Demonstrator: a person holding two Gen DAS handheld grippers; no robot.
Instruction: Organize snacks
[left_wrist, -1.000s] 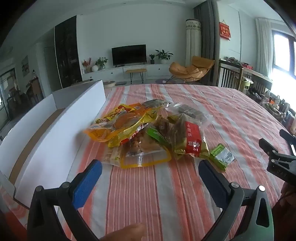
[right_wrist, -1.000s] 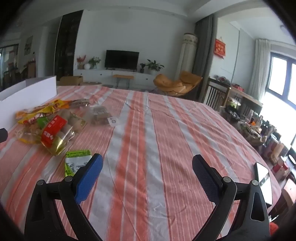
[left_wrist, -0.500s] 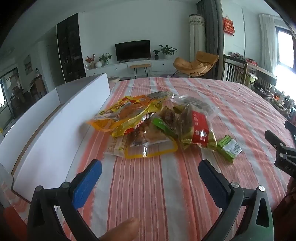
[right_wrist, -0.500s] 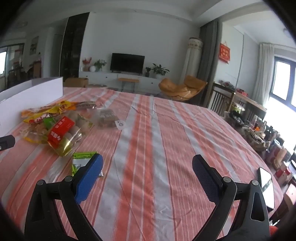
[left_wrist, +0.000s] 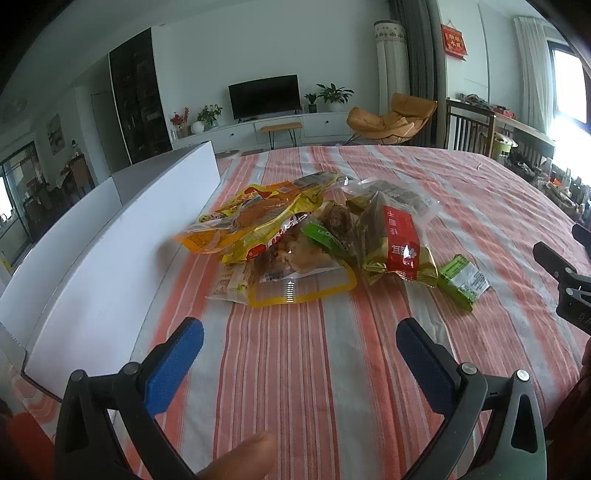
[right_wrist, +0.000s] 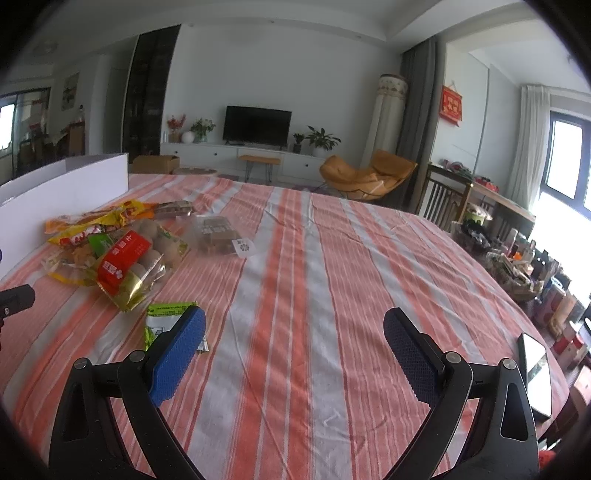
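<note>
Ahead of our wide-open left gripper (left_wrist: 299, 349), the heap of crinkly snack packets (left_wrist: 295, 236) lies beside the long white cardboard box (left_wrist: 110, 236); our right gripper (right_wrist: 293, 341), also open and empty, is nearer the small green sachet (right_wrist: 166, 317).

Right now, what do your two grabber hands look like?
Both look alike. The left gripper and the right gripper each have two black plastic arms with triangle cut-outs and silver screws. The fingers wear bumpy pads, bright blue on one and darker blue on the other. No cables show. Something orange-red, maybe a sleeve, peeks in beside the left one.
</note>
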